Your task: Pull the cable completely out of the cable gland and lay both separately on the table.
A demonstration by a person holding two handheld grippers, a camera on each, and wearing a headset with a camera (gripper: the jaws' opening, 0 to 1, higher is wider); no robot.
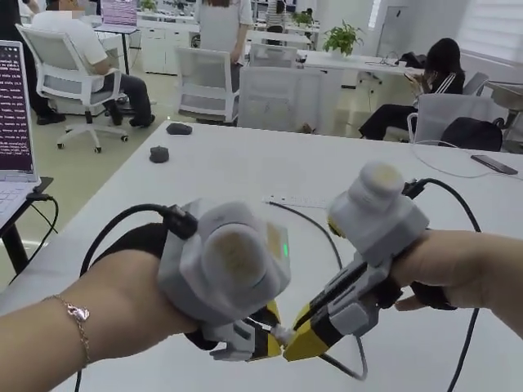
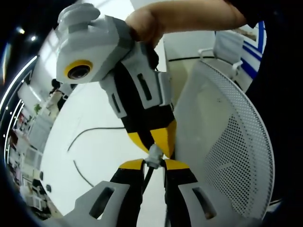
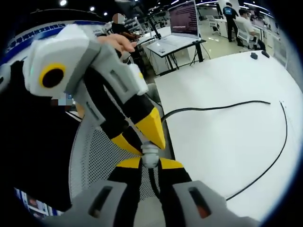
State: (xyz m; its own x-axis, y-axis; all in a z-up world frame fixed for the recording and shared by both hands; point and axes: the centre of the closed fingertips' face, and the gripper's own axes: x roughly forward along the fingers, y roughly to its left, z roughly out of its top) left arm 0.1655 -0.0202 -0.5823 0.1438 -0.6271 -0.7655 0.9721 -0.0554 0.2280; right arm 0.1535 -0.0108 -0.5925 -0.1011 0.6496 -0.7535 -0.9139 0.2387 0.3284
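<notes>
Left tool [image 1: 263, 341] and right tool [image 1: 304, 339] meet tip to tip.
Each is pinched narrow on the small white cable gland [image 1: 283, 333], held above the white surface [image 1: 245, 163]; the black cable [image 1: 325, 235] curves across that surface.

Bright, even overhead office light; the white tabletop [image 1: 245, 171] glares a bit. Head view's slightly soft, gripper views warp hard at the edges.

A white worktop [image 1: 245, 171] spreads ahead. On it lie two small dark objects [image 1: 159, 153] at eleven o'clock and a phone [image 1: 493, 164] at three. A laptop [image 1: 12, 122] stands at nine o'clock, a potted plant [image 1: 341, 37] at one. A white mesh chair [image 2: 227, 142] stands close by.
</notes>
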